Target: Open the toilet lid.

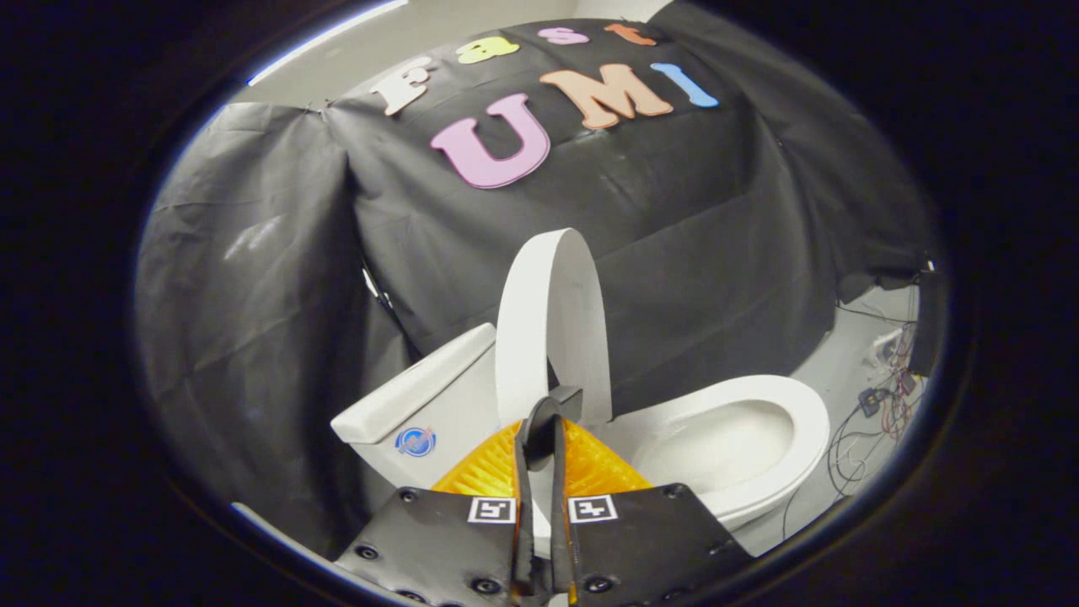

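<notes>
Tank (413, 405) stands at the left, and the lid (552, 329) rises upright just beside it, probably so that it can lean back and leave the bowl (742, 438) free on the right. Gripper (542, 421) is almost closed, its fingers pinching the lid's lower edge between them, it seems.
</notes>
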Motion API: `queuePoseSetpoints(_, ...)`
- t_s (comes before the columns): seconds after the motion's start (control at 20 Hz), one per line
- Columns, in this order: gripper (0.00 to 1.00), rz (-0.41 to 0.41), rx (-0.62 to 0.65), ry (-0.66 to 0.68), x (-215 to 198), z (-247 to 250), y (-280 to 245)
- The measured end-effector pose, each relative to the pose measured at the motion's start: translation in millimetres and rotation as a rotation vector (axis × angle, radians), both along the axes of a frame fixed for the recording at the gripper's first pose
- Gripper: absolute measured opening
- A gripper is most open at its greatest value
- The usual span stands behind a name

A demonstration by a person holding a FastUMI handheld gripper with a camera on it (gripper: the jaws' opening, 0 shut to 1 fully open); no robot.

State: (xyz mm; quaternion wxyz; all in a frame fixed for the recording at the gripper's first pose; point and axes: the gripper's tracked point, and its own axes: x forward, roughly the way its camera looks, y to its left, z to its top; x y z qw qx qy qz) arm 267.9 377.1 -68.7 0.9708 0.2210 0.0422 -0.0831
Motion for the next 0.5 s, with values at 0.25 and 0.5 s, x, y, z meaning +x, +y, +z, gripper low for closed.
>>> queuePoseSetpoints(0.25,0.08,0.040,-0.042,-0.012,16.2,6.4,25.5)
queuePoseSetpoints(0.5,0.09,0.089,-0.086,-0.009,30.6,9.5,50.7)
